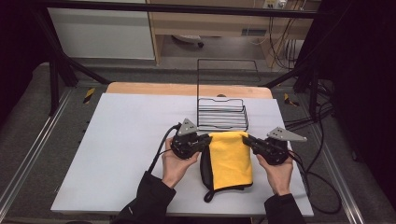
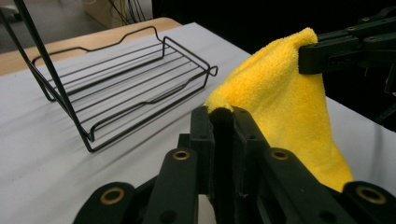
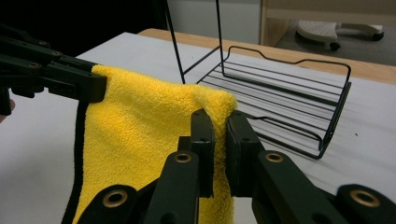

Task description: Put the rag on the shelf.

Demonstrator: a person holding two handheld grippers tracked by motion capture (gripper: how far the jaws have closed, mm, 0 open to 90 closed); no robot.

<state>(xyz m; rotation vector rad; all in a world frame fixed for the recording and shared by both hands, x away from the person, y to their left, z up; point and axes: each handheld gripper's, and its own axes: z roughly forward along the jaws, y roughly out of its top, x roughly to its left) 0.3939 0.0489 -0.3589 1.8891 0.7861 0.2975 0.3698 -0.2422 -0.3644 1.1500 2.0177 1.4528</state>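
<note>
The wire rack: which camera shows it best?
The high view: the wire rack shows whole, tall back frame included, behind the yellow cloth. Both gripper views show its tray close up, the frame cut off.

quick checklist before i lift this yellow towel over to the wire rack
1. Left tool shut on the yellow towel: ok, its jaws pinch the far left corner.
2. Right tool shut on the towel: ok, it pinches the far right corner.
3. Far edge taut between the tools: ok, it spans them with little sag.
4. Near end of the towel off the table: not ok, it rests on the surface with its black edging.
5. Wire rack ready: ok, upright just beyond the towel, tray bare.
6. Cables clear of the towel: ok, they trail to the outer sides.
</note>
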